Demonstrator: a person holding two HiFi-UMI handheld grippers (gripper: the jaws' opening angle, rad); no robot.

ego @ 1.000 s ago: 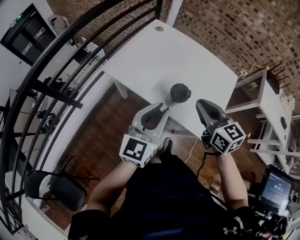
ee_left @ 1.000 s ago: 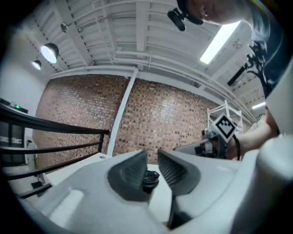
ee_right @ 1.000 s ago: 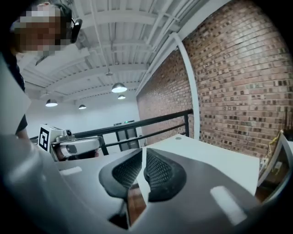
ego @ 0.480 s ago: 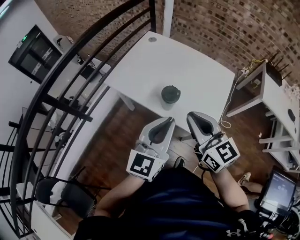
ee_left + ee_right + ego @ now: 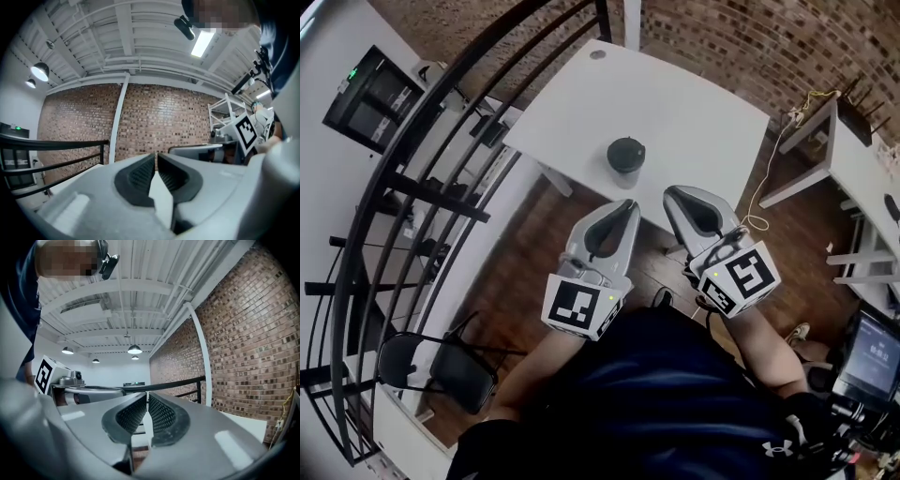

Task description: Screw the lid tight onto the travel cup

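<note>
The travel cup (image 5: pixel 625 156) stands upright near the front edge of the white table (image 5: pixel 694 112), with its dark lid on top. My left gripper (image 5: pixel 623 206) and right gripper (image 5: pixel 677 194) hover side by side in front of the table, both a short way from the cup and touching nothing. In the left gripper view the left gripper (image 5: pixel 155 161) has its pads almost together with nothing between them. The right gripper (image 5: pixel 147 404) is likewise shut and empty in its own view. The cup is in neither gripper view; both look level at a brick wall and ceiling.
A black stair railing (image 5: pixel 441 122) curves along the left. White shelving (image 5: pixel 853 159) stands at the right with a cable (image 5: pixel 759 202) on the wooden floor beside it. A dark chair (image 5: pixel 431 370) sits at lower left and a screen (image 5: pixel 872 356) at lower right.
Both grippers have drawn back from the cup toward the person and risen. The left gripper, close beside the cup a second ago, is now apart from it.
</note>
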